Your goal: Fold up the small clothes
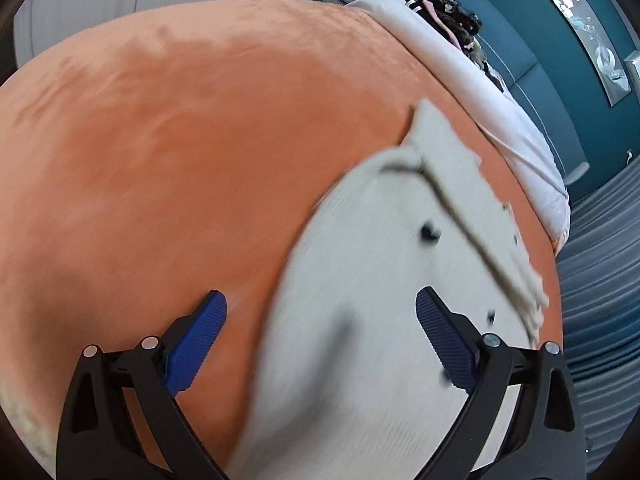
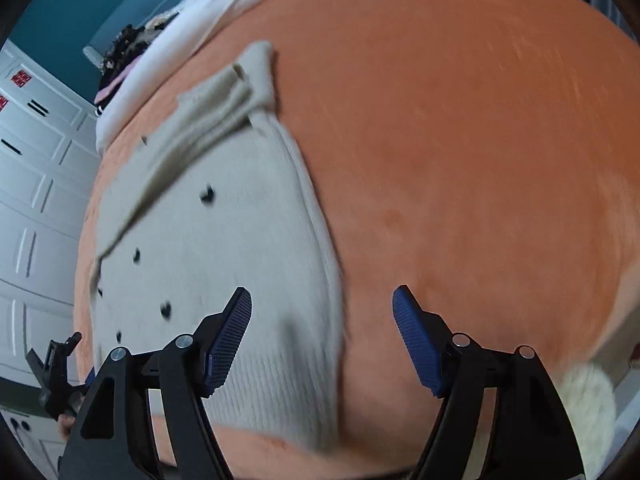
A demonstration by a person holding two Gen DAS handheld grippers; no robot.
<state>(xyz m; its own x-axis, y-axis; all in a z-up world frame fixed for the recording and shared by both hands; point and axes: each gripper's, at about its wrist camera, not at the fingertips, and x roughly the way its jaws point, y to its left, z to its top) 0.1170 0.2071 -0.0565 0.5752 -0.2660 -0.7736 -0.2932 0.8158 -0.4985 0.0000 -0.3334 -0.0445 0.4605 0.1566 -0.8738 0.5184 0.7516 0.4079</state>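
A small cream knit garment [image 1: 360,280] with dark heart-shaped spots lies flat on the orange blanket [image 1: 180,140], one sleeve folded across its upper part. My left gripper [image 1: 320,312] hovers over the garment's left edge, open, with nothing between its blue pads. In the right wrist view the same garment [image 2: 224,240] lies left of centre on the blanket [image 2: 460,140]. My right gripper [image 2: 322,308] is open above the garment's right edge and holds nothing. The left gripper [image 2: 60,372] shows at the lower left there.
A white duvet [image 1: 472,76] runs along the far side of the bed, with a heap of dark clothes [image 1: 448,12] on it. A teal wall and white cabinet doors [image 2: 36,184] lie beyond. A pale fluffy item [image 2: 588,400] sits at the blanket's near corner.
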